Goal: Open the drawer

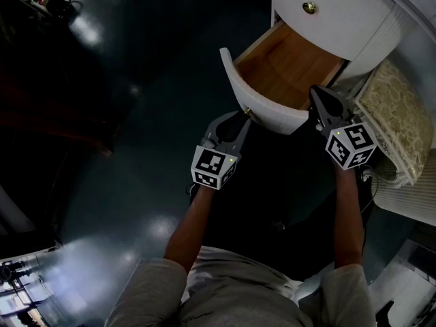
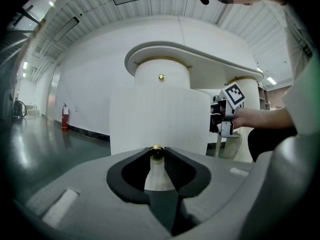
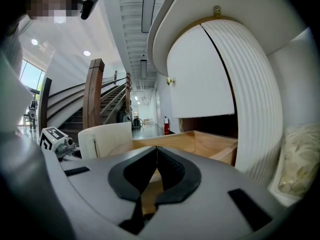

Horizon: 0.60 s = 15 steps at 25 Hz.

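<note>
Drawer (image 1: 286, 70) pulled out, front facing the person (image 1: 238, 291); left tool (image 1: 241, 117) pinches its knob (image 2: 157, 152); right tool (image 3: 156, 150) closed, empty.

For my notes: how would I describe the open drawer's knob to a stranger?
Find the white rounded cabinet. Its lower drawer stands pulled out, wooden inside. The knob is the small brass ball on that curved front; the other knob sits on the closed drawer above.
</note>
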Each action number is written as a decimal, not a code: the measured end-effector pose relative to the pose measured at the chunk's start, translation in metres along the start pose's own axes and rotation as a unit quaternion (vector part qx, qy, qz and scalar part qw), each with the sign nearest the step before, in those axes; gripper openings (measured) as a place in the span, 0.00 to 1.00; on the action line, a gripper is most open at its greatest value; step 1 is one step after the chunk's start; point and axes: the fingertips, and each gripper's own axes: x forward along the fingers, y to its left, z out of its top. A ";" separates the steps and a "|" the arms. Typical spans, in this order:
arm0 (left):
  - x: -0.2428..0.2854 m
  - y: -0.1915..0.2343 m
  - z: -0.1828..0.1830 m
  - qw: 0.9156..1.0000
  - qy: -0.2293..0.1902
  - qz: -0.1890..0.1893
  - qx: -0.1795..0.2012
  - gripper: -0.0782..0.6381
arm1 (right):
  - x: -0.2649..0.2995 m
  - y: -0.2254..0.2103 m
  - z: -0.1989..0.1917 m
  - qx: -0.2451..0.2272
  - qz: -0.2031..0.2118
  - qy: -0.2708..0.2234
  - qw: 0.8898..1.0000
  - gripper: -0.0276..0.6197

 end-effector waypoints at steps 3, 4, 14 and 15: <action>0.000 0.000 0.000 1.000 0.000 -0.001 -0.005 0.24 | 0.000 0.000 -0.002 0.004 -0.001 0.002 1.000 0.07; 0.000 0.000 0.001 1.000 -0.002 -0.002 -0.002 0.24 | 0.000 -0.001 -0.002 0.005 -0.001 0.002 1.000 0.07; -0.014 0.014 0.006 0.999 0.017 0.026 -0.008 0.12 | -0.006 -0.003 0.014 0.035 -0.017 -0.008 0.999 0.07; -0.014 0.014 0.011 0.999 0.024 0.025 -0.006 0.12 | -0.007 -0.002 0.016 0.029 -0.020 -0.002 0.999 0.07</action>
